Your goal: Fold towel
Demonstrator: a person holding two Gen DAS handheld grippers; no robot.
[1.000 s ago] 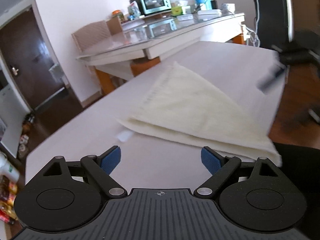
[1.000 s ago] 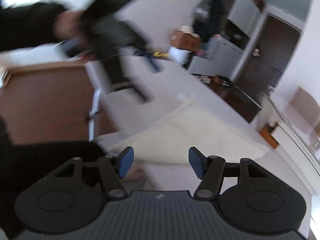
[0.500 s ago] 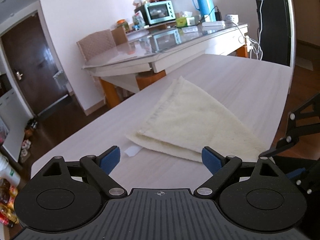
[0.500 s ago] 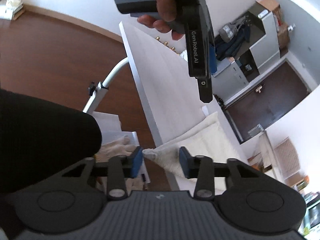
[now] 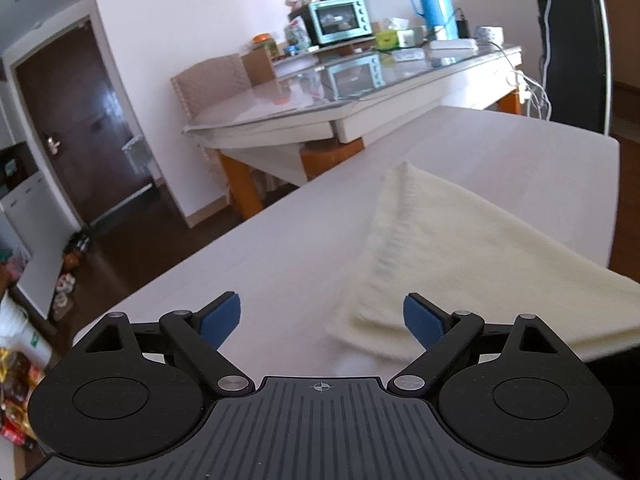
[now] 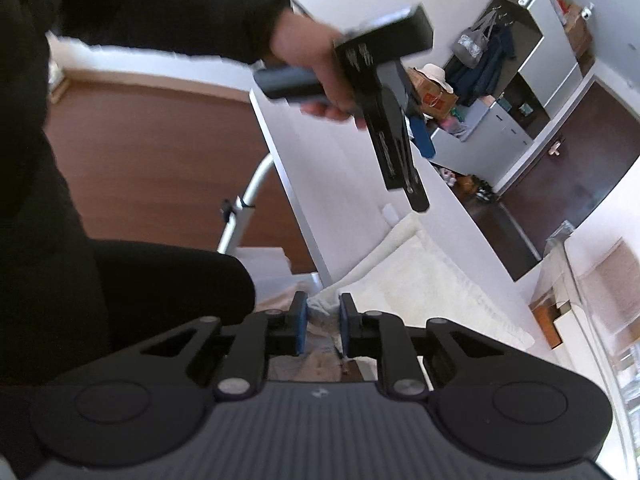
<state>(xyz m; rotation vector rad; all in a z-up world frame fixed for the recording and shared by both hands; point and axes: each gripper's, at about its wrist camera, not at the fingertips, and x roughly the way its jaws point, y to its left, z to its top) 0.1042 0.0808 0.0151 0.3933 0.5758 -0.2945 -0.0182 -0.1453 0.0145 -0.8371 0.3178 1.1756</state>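
Observation:
A cream towel (image 5: 460, 248) lies folded on the white table (image 5: 280, 248); one of its corners lies between my left gripper's fingers. My left gripper (image 5: 322, 318) is open and empty just above the table. In the right wrist view the towel (image 6: 420, 276) lies at the table's near edge. My right gripper (image 6: 323, 324) has its jaws nearly closed around the towel's corner at that edge. The left gripper (image 6: 416, 156) also shows there, held in a hand above the table and towel.
A glass-topped side table (image 5: 320, 96) beyond the white table carries a teal oven (image 5: 340, 20), a blue thermos (image 5: 434, 0) and several small items. A dark door (image 5: 80, 140) stands at left. The person's dark-sleeved arm (image 6: 152, 4) and leg fill the left of the right wrist view.
My right gripper has closed from wide open to a narrow gap around the towel's corner at the table edge. My left gripper has come lower and nearer the towel, still open.

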